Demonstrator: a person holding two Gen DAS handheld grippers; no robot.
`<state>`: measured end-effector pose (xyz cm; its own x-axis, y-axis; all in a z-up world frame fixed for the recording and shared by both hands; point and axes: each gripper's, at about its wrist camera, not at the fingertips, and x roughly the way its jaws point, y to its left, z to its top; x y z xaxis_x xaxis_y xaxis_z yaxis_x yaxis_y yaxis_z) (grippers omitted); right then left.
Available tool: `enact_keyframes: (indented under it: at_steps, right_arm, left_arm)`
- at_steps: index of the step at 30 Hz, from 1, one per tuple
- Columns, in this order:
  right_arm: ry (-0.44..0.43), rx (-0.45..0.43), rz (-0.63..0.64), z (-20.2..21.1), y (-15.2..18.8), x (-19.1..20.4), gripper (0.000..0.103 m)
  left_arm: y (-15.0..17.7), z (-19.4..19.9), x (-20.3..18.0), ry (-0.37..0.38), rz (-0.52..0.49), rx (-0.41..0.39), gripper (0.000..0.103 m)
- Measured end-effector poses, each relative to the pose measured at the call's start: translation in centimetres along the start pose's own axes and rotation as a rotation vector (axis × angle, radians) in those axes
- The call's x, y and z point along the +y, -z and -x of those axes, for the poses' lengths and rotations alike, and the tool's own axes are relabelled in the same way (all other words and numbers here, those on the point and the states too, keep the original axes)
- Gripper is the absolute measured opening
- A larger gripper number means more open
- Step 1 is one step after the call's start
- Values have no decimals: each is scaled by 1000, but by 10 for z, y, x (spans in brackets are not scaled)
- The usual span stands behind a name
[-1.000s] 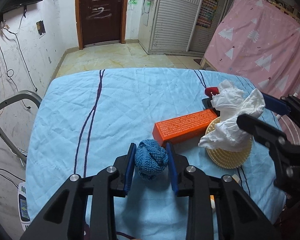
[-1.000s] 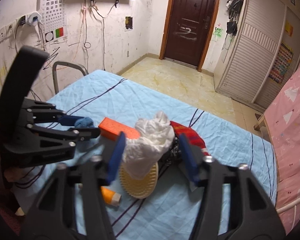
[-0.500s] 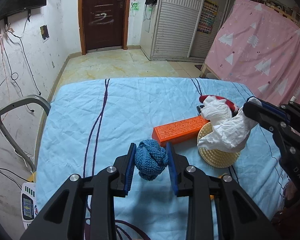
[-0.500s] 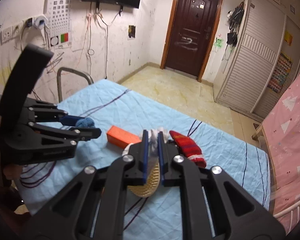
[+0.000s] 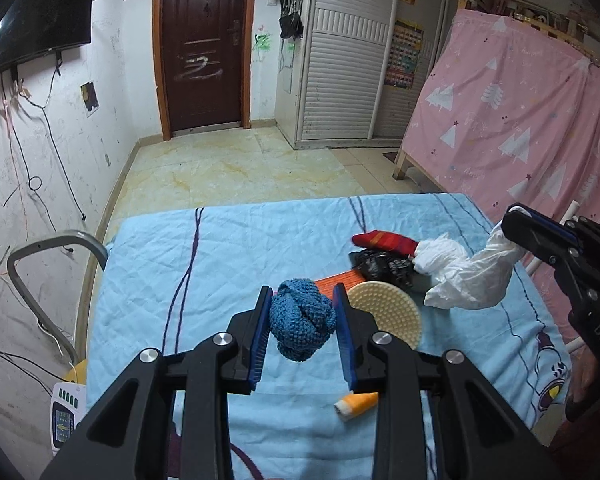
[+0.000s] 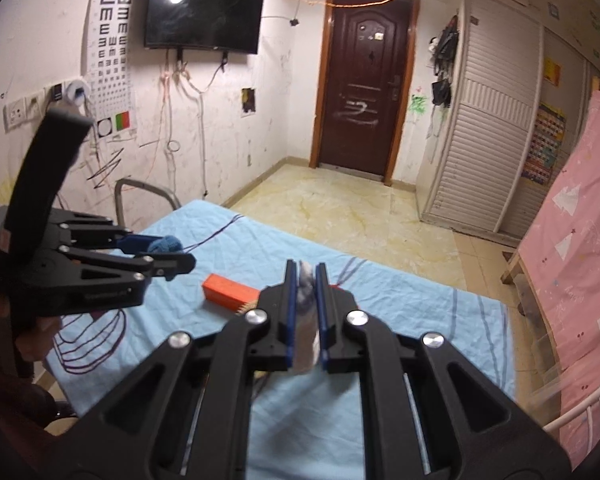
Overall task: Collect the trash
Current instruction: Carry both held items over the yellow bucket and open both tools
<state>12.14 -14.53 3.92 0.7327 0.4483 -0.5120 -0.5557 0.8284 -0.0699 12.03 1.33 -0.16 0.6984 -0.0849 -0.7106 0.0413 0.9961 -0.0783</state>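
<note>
White tissue [image 5: 472, 280] clamped in right tool [image 6: 306, 276]; blue knit ball [image 5: 302, 322] in left tool [image 5: 302, 312].

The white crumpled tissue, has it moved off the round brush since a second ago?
Yes. The white crumpled tissue, clamped in the right gripper, has lifted up and right, clear of the round bristle brush it covered.

Your left gripper [image 5: 302, 322] fills the lower centre of its own view, blue pads clamped on a blue knitted ball [image 5: 302, 325]. Your right gripper [image 6: 306, 312] sits low and centre in its own frame, fingers nearly together, pinching white crumpled plastic [image 5: 470, 280]; it enters the left view from the right edge.
</note>
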Motion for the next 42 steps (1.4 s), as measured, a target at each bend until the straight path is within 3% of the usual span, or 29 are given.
enact_keyframes:
  at_steps: [13, 22, 33, 42]
  right_arm:
    - [120, -58, -119, 54, 28, -73, 8]
    - [230, -75, -227, 95, 67, -134, 8]
    - [343, -49, -368, 127, 129, -206, 8]
    - [361, 1, -443, 123, 167, -245, 9]
  left_arm:
    - [-18, 7, -81, 62, -114, -25, 22]
    - [-23, -6, -162, 166, -198, -16, 22]
    - [-22, -30, -266, 304, -281, 18, 22]
    - [-16, -50, -328, 391, -337, 57, 22]
